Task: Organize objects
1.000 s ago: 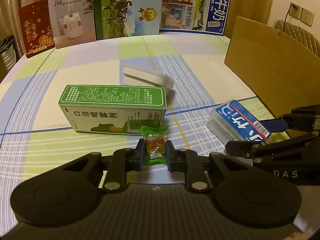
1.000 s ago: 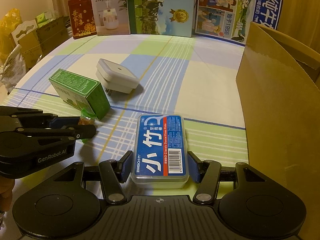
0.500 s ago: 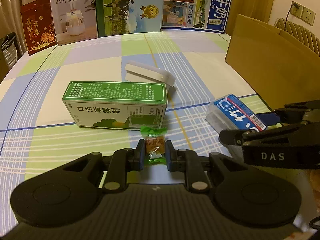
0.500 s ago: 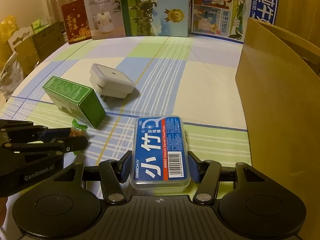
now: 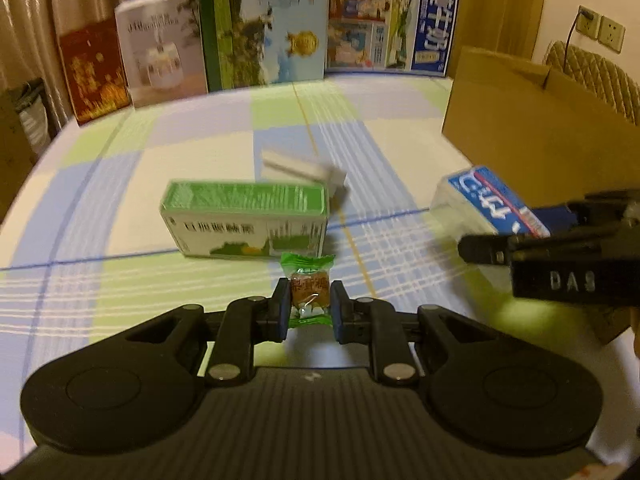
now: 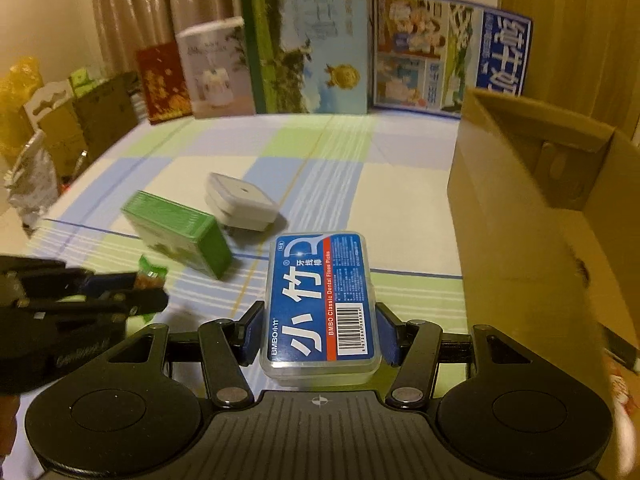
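Observation:
My left gripper [image 5: 308, 304] is shut on a small candy in a green wrapper [image 5: 309, 285] and holds it above the checked tablecloth. My right gripper [image 6: 318, 330] is shut on a clear floss-pick box with a blue label [image 6: 320, 300], also raised. That box shows at the right in the left wrist view [image 5: 492, 204]; the candy shows at the left in the right wrist view [image 6: 150, 274]. A green carton [image 5: 246, 218] lies on the cloth just beyond the candy. A white plug adapter [image 6: 242, 200] lies behind it. An open cardboard box [image 6: 532, 200] stands at the right.
Tall printed cartons [image 5: 264, 28] stand in a row along the table's far edge. Bags and boxes [image 6: 44, 136] sit beyond the table's left side. The cardboard box's near wall [image 5: 532, 136] rises close to the right gripper.
Both grippers have risen with their loads, so the table objects look farther below. The cardboard box's open top has come into the right wrist view.

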Available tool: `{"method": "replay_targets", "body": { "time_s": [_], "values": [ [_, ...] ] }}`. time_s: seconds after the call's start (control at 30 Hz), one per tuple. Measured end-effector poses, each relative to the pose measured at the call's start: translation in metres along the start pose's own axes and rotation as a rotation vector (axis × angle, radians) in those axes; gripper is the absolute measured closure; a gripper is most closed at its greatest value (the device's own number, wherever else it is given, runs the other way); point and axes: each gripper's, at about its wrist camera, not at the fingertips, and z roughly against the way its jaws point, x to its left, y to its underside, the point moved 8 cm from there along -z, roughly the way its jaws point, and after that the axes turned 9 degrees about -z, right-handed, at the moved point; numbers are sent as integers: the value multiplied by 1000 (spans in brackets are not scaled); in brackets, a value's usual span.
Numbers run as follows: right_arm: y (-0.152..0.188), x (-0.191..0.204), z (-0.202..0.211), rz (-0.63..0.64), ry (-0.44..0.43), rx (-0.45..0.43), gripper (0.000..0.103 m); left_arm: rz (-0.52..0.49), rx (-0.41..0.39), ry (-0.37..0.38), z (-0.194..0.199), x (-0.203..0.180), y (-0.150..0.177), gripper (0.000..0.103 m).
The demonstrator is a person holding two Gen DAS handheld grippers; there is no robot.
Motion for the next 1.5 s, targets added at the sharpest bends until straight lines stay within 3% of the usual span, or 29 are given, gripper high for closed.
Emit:
{"method": "replay_targets", "body": {
  "time_s": [0.3,0.73,1.07,1.5],
  "values": [
    [11,8,93,-22,-20,-46,50,42,-62,7,88,-27,-21,87],
    [27,-13,205,-80,17,-102,50,78,-41,24,182,-77,11,87],
    [42,-28,246,-97,40,-129,50,59,-58,39,210,-107,13,87],
    [47,-45,258,-123,70,-137,50,35,-69,60,215,-126,7,87]
  ]
}}
